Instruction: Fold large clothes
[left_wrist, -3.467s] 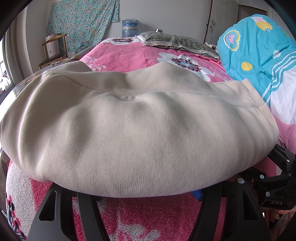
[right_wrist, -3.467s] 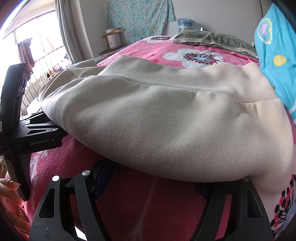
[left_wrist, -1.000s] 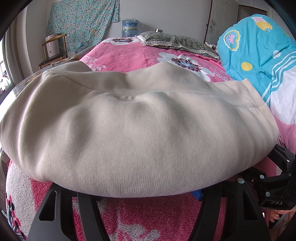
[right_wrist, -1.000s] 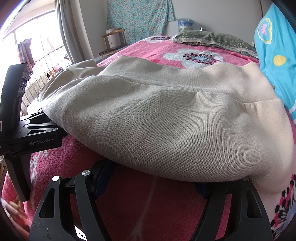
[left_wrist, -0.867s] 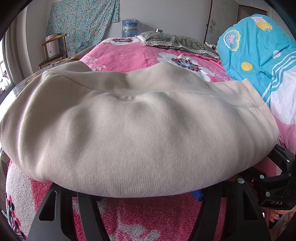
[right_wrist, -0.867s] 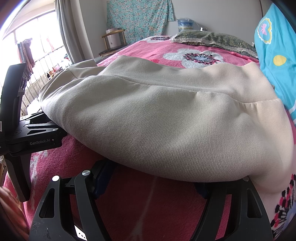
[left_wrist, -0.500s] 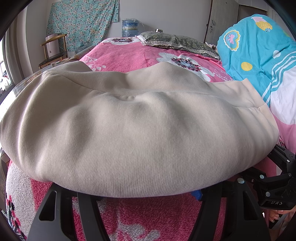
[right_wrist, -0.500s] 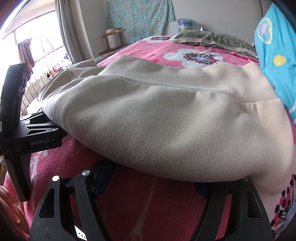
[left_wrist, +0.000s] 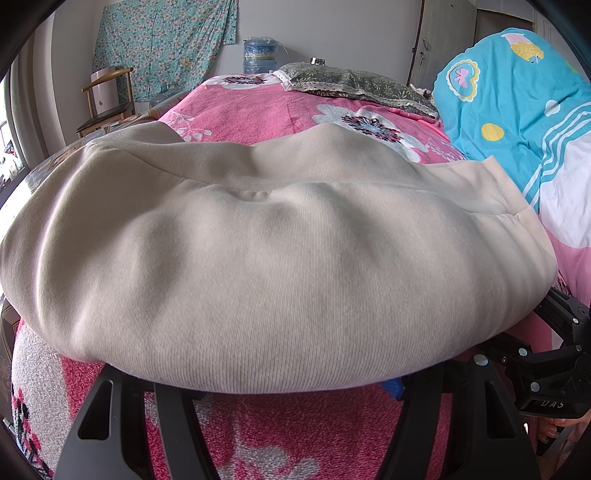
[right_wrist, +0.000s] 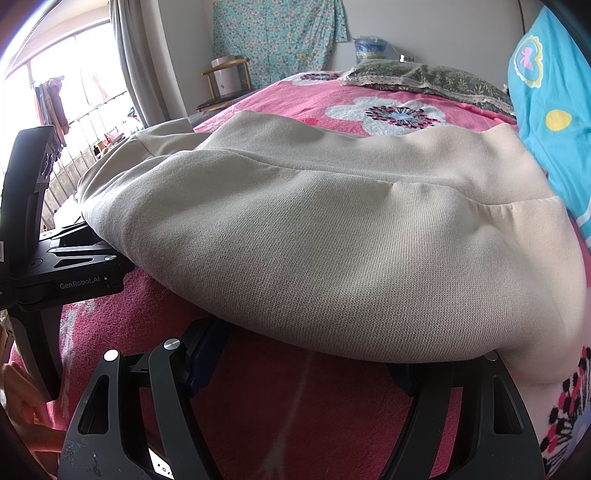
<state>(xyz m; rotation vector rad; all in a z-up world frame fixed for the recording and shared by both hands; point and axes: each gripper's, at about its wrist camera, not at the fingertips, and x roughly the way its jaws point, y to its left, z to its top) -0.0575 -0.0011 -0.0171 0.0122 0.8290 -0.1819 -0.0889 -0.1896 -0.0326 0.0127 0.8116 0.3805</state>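
A beige sweatshirt (left_wrist: 277, 258) lies folded in a thick bundle on the pink flowered bed blanket (left_wrist: 258, 103). Its near rounded edge hangs over the tips of both grippers. My left gripper (left_wrist: 295, 391) sits at that edge with its black fingers (left_wrist: 173, 424) spread wide, only blanket showing between them. The right gripper (right_wrist: 306, 354) stands the same way further right along the sweatshirt (right_wrist: 351, 240), jaws wide and tips hidden beneath the cloth. Each gripper's body shows in the other's view: the right one (left_wrist: 546, 369), the left one (right_wrist: 55, 266).
A grey-green pillow (left_wrist: 351, 85) lies at the head of the bed. A blue patterned quilt (left_wrist: 517, 110) is piled along the right side. Past the left side are a wooden chair (left_wrist: 107, 107), a water bottle (left_wrist: 258, 55) and a curtained window (right_wrist: 140, 55).
Both grippers and the sweatshirt have stayed still. Only a hand at the lower left of the right wrist view has shifted a little.
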